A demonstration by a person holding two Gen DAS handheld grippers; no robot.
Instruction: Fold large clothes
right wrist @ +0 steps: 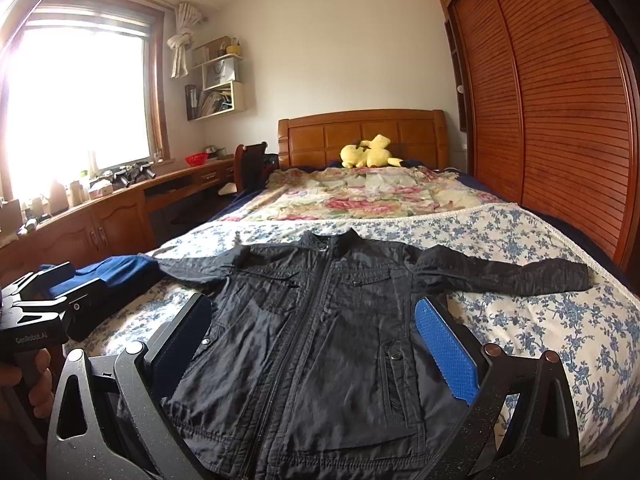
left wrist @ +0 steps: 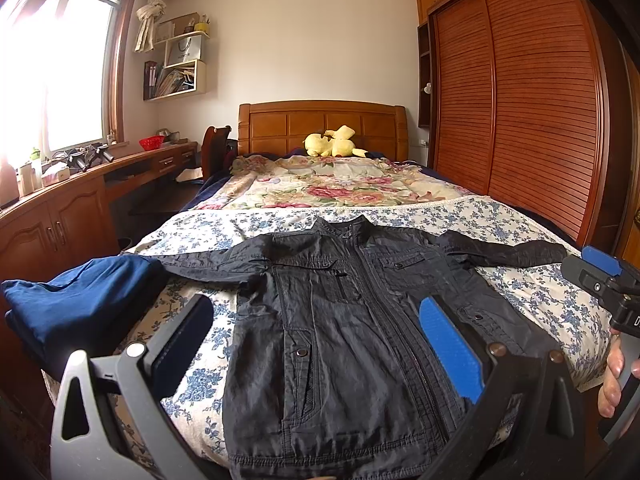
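Hidden and cut-off parts

The black jacket's (left wrist: 340, 340) hem runs off the bottom edge; its left sleeve end hides behind the blue garment (left wrist: 76, 300); shelf items (left wrist: 176, 76) are too small to identify.

Jacket (left wrist: 340, 320) spread on bed (left wrist: 540, 292) — folded cloth (left wrist: 80, 300) left, plush toy (left wrist: 334, 142) behind.

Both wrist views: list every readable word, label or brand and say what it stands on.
"GenRobot.AI": on the body of the left tongs, seen in the right wrist view.
White lettering on the right tongs: cut off at the frame edge, unreadable.
Print on the white bag on the wall shelf: too small to read.
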